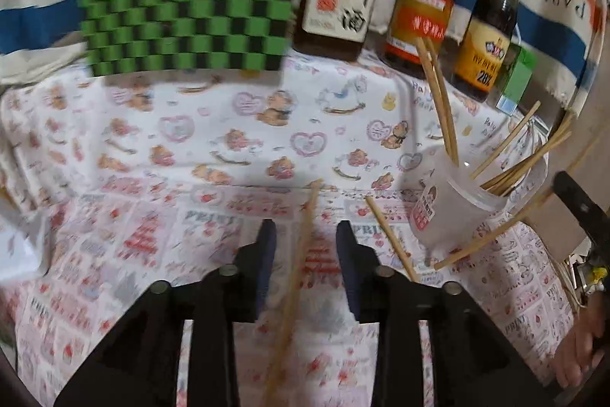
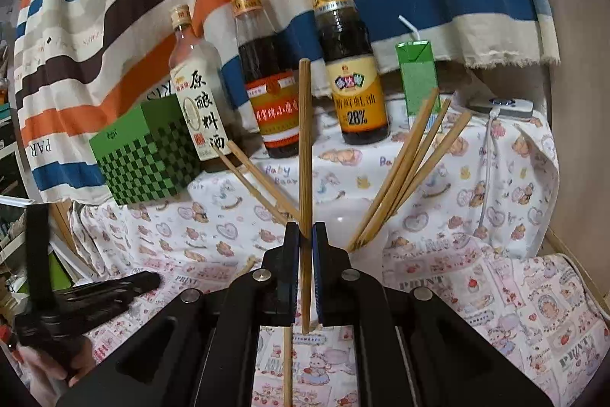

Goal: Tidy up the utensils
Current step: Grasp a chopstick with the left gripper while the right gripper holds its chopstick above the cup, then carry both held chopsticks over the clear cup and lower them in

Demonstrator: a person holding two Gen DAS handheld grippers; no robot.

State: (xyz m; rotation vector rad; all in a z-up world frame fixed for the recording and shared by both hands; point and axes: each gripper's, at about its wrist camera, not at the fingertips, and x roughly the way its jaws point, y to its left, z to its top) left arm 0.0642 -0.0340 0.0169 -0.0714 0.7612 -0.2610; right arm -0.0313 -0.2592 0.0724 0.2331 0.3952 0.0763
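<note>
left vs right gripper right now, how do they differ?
The left gripper is open, with a chopstick lying loose in the gap. The right gripper is shut on an upright chopstick.
The left gripper's view is motion-blurred; the right's is sharp.
The left gripper's chopstick slants along the cloth; the right's stands clear above the jar.
Both are black with blue pads.

Bamboo chopsticks (image 2: pixel 408 174) fanned upright in translucent cup (image 1: pixel 453 205); one chopstick (image 2: pixel 304 155) vertical, two loose chopsticks (image 1: pixel 392 239) flat on cloth.
</note>
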